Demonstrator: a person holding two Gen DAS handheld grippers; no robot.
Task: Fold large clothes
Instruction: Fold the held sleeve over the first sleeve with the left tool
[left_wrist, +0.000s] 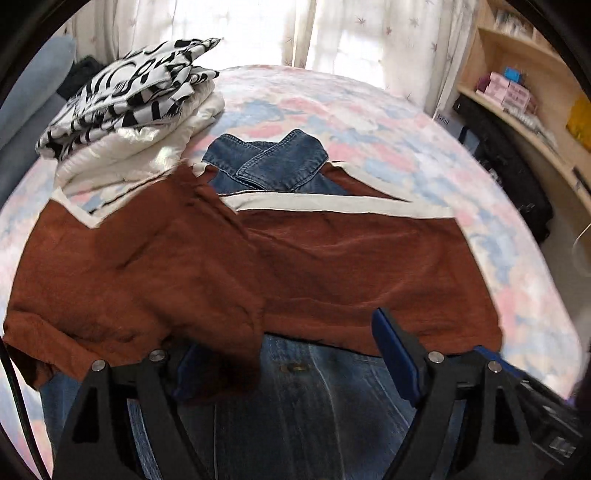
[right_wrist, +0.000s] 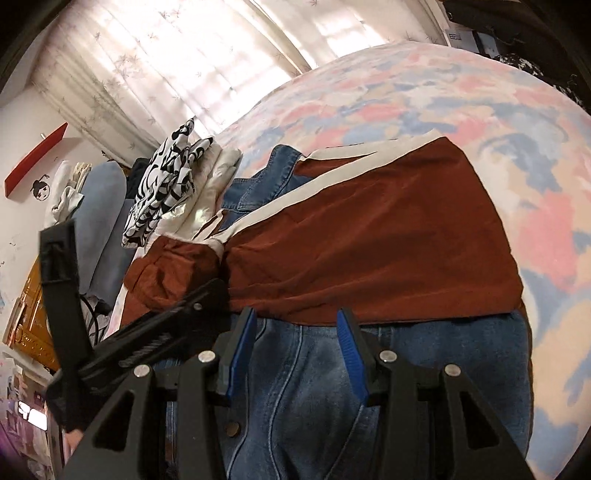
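Denim jacket (right_wrist: 295, 387) lies flat on the bed (left_wrist: 424, 155), its collar toward the curtains (left_wrist: 369, 33), and a rust-brown garment with cream bands (left_wrist: 332, 266) lies across its middle, folded over it. Both look soft and limp. I judge the denim to be the heavier and stiffer of the two, so it should keep a crease; the brown cloth seems thin and may slide or bunch when it is pulled.

The left tool (left_wrist: 295, 369) has its blue pads wide apart, and one corner of the brown cloth hangs between them without being pressed. The right tool (right_wrist: 295, 350) is partly open above the denim, with nothing between its pads.

A good place to take hold would be the hem or the side seams of the denim near the front, where the fabric is double.

The right side and far end of the bed are free. At the far left stands a stack of folded clothes (left_wrist: 129, 110), close to the brown sleeve, so a fold to that side has little room.
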